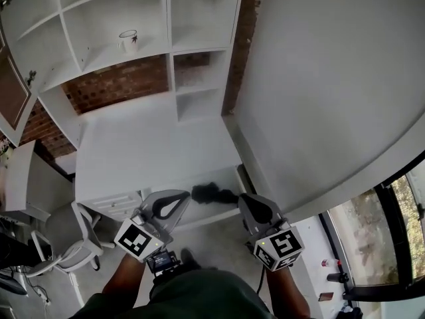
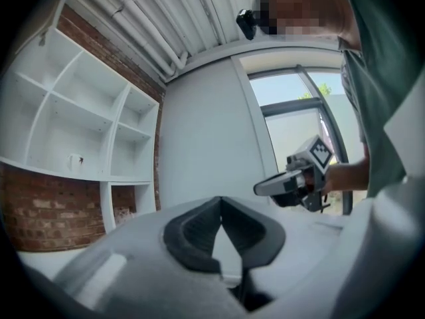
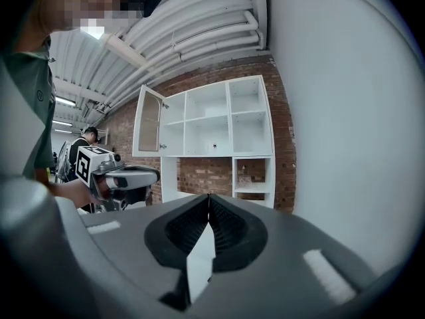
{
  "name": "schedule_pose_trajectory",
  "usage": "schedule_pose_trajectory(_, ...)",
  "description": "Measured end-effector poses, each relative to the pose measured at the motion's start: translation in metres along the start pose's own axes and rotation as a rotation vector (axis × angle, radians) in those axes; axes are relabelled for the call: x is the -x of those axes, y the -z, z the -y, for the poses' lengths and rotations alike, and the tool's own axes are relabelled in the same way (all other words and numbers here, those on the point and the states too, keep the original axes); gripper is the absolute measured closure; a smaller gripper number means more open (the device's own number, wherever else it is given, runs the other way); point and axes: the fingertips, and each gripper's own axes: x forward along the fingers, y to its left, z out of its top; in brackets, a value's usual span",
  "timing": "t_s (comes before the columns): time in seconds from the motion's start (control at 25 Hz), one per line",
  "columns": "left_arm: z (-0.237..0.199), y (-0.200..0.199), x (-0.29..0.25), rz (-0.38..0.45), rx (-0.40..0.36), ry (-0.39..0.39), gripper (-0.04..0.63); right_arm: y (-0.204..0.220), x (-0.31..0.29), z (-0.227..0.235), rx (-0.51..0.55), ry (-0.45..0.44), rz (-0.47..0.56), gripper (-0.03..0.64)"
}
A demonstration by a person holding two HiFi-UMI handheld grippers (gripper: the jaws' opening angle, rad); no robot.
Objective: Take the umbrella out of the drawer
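A black folded umbrella [image 1: 211, 193] lies in the open white drawer [image 1: 207, 218] at the front of the white desk [image 1: 146, 151]. My left gripper [image 1: 186, 195] hovers just left of the umbrella, its tips level with the drawer. On the umbrella's right side is my right gripper [image 1: 243, 199], close to its end. In the left gripper view, the left gripper [image 2: 220, 199] is shut and holds nothing; the right gripper [image 2: 260, 189] shows beyond it. The right gripper [image 3: 209, 196] is shut and empty in its own view, with the left gripper [image 3: 154, 175] off to its left.
White shelving [image 1: 133, 18] stands behind the desk against a brick wall, with a mug [image 1: 129, 40] on one shelf. A tall white panel [image 1: 319, 98] closes off the right side. A white chair [image 1: 70, 241] stands at the lower left. A cabinet door [image 3: 149, 120] hangs open.
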Motion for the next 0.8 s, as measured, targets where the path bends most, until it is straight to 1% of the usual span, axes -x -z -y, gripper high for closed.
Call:
schedule_pose_trajectory(0.24,-0.049,0.019,0.003,0.014,0.035,0.001,0.592,0.004,-0.051,-0.003,-0.009,0.004,-0.026,0.609)
schedule_pose_trajectory(0.48,-0.074,0.034,0.006,0.014,0.062,-0.012,0.592,0.014,-0.086,-0.01,-0.007,-0.028,-0.072,0.6)
schedule_pose_trajectory(0.64,-0.091,0.05,0.003,0.0,0.084,-0.032,0.592,0.031,-0.109,0.0,-0.012,-0.046,-0.104,0.597)
schedule_pose_trajectory(0.8,-0.1,0.069,0.003,-0.034,0.106,-0.054,0.592,0.051,-0.128,0.008,-0.027,-0.069,-0.125,0.594)
